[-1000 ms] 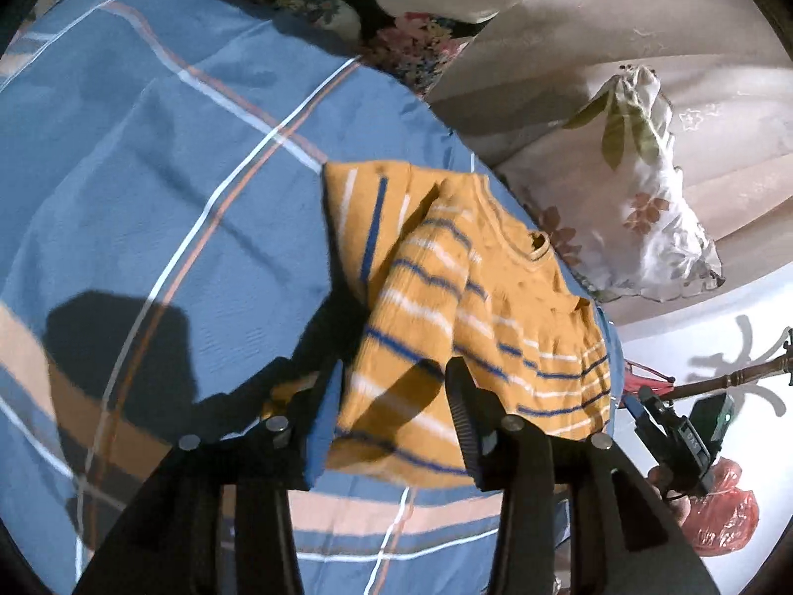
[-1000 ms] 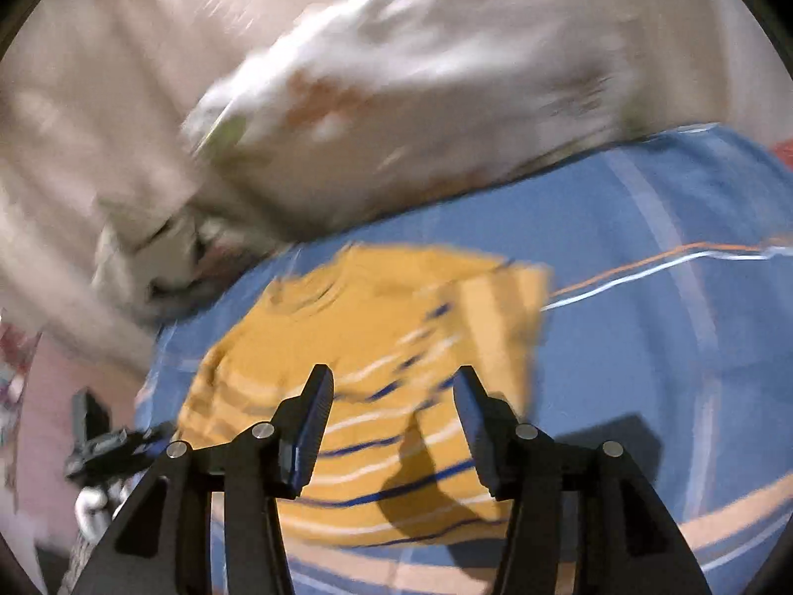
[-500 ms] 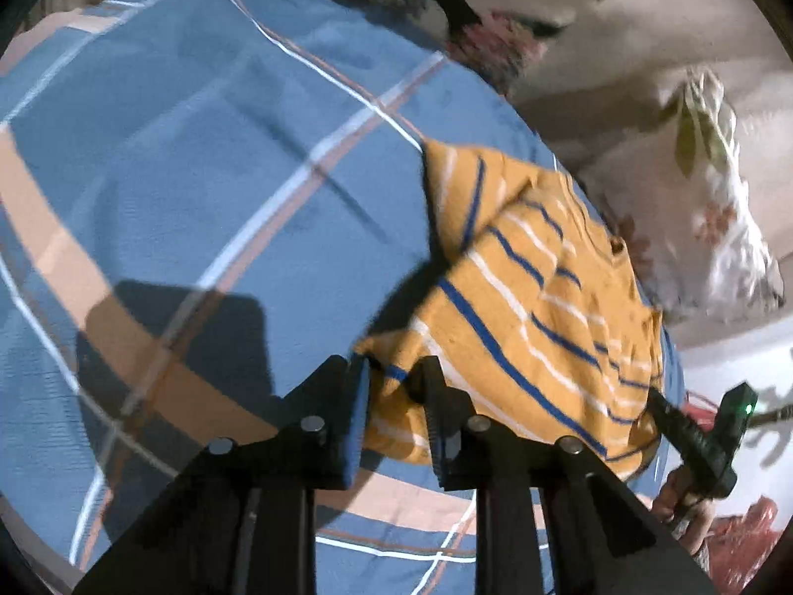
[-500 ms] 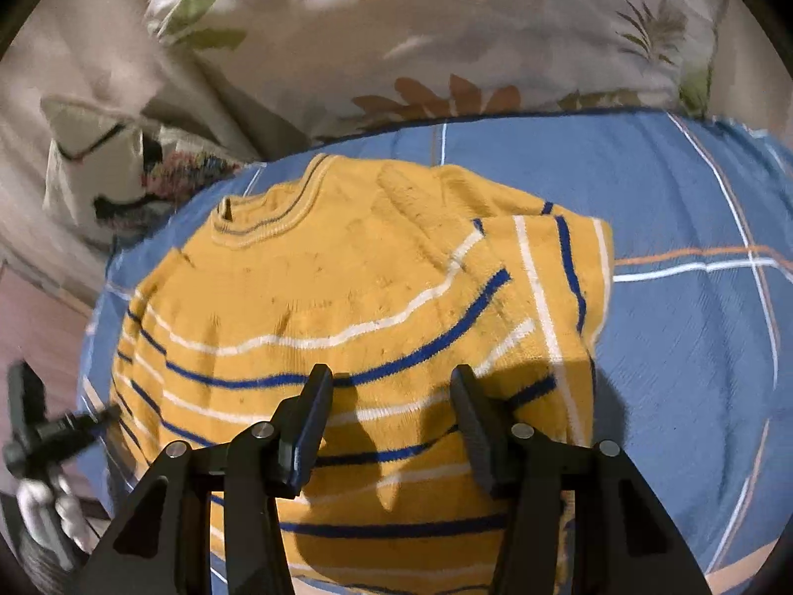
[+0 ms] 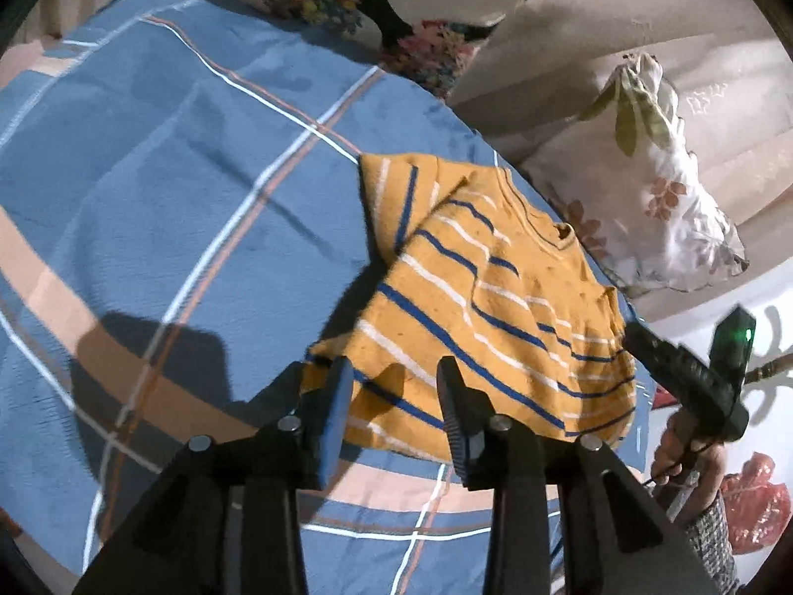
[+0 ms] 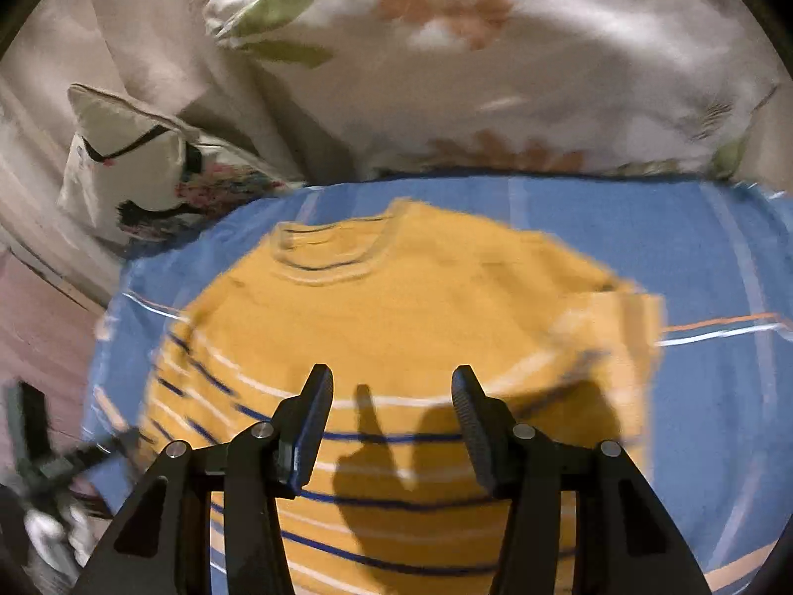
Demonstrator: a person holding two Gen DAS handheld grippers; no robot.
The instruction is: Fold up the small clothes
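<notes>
left wrist view, sharp: blue plaid bedspread with white and orange lines (image 5: 163,208) filling the left; black two-finger left gripper (image 5: 394,391) low at centre, jaws just reopened and spread, nothing pinched, fabric lying below the gap. mustard-yellow knitted small sweater with blue and white stripes (image 5: 495,307) flat on the bedspread near its far edge, one sleeve folded across the body. cream pillow with leaf and flower print (image 5: 659,208) beyond it. seen here only: the black right gripper (image 5: 694,382) at far right, gripped by a hand (image 5: 686,461), and red plastic on the floor (image 5: 753,501).

right wrist view, blurred: seen here only, a cream zip pouch (image 6: 134,158) at left. sweater neckline facing the pillow. right gripper spread wide, pinching nothing, above the striped hem.
</notes>
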